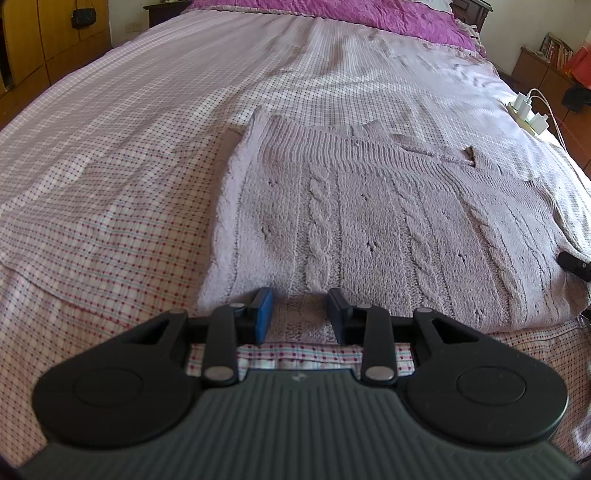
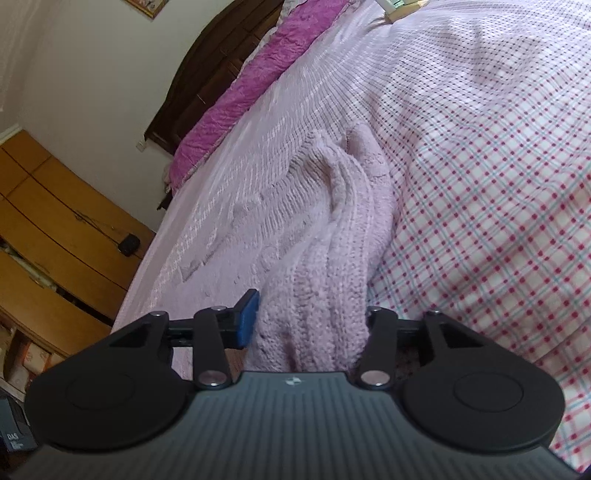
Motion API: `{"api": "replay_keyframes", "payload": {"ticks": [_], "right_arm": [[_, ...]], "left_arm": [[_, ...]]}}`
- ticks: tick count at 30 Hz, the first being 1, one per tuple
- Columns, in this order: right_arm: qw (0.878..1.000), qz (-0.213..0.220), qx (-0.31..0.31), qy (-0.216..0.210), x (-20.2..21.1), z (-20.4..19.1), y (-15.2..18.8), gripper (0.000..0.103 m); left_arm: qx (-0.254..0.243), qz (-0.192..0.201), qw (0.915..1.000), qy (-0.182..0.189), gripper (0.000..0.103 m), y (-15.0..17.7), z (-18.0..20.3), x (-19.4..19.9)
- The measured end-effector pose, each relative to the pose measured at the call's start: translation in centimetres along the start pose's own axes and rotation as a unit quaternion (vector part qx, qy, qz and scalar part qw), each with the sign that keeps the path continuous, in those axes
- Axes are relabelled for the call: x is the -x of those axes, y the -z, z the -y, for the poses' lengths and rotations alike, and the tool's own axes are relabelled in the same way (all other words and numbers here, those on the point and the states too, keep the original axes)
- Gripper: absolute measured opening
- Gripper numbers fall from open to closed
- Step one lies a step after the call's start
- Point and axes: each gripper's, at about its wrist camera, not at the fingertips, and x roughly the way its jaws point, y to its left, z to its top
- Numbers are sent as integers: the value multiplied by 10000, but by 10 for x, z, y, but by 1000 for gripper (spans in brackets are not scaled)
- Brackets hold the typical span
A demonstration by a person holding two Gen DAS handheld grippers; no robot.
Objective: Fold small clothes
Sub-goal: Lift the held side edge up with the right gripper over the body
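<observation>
A pale lilac cable-knit sweater [image 1: 369,229] lies partly folded on the checked bedsheet [image 1: 110,206]. My left gripper [image 1: 300,314] is open at the sweater's near hem, with its blue-padded jaws on either side of a strip of knit. My right gripper [image 2: 308,317] is at the sweater's right side, and a thick bunched fold of the sweater [image 2: 325,280] sits between its jaws. Its right finger is hidden under the knit. The tip of the right gripper shows as a dark shape at the sweater's right edge in the left wrist view [image 1: 574,264].
A magenta quilted cover [image 1: 332,14] lies across the head of the bed. A power strip with white chargers [image 1: 528,112] sits at the bed's right edge. Wooden wardrobes [image 2: 48,221] stand beside the bed, and a dark headboard [image 2: 221,62] is at the far end.
</observation>
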Motion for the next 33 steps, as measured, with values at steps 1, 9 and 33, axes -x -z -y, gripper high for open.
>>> {"api": "replay_keyframes", "payload": {"ticks": [1, 9, 33], "right_arm": [[9999, 28, -79, -66, 2, 1, 1, 57], [9993, 76, -300, -214, -3, 3, -5, 63], [9985, 237, -481, 110, -8, 1, -4, 42]], "left_arm": [[2, 1, 10000, 4, 35, 0, 0, 0], [23, 12, 10000, 37, 35, 1, -1, 1], [179, 21, 9996, 199, 35, -21, -29, 24]]}}
